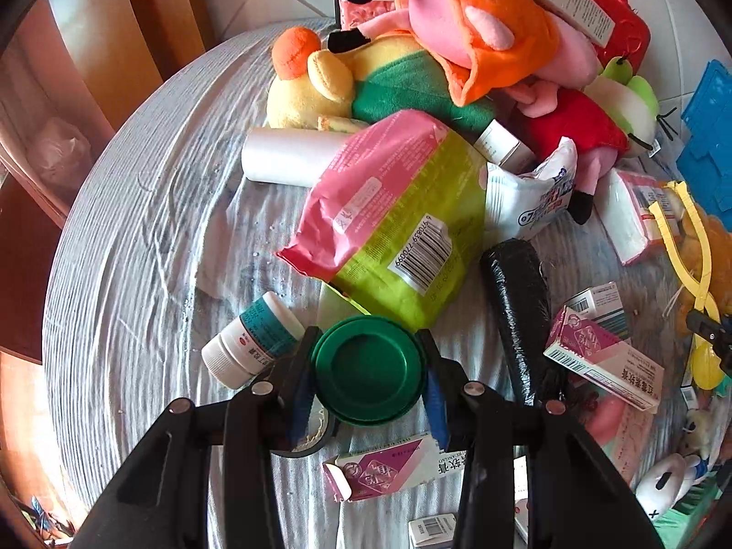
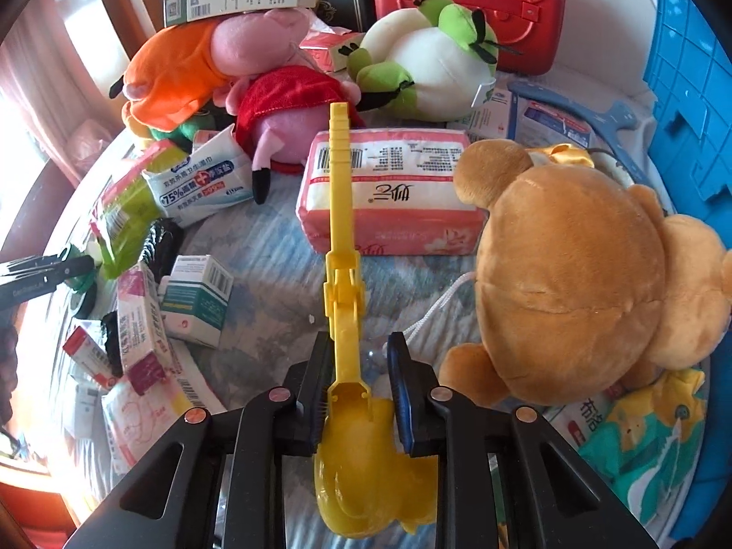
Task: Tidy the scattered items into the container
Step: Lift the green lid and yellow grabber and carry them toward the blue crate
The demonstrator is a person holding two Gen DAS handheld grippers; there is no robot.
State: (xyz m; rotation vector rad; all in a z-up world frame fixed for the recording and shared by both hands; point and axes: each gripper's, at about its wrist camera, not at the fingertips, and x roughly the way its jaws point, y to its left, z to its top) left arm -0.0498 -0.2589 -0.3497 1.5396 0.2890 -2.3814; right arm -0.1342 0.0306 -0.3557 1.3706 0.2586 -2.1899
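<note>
Yellow plastic scoop-tongs pinched in the right gripper; green round lid pinched in the left gripper — both picks made, carry comes next.

Fingers press the tongs' hard, ridged handle, bowl end nearest. Lid is smooth, rigid, rimmed. Both held above the wrinkled cloth amid plush toys and crinkly packets. Blue latticed crate, probably the container, stands at the right edge; next move likely calls for swinging over and releasing.
</note>
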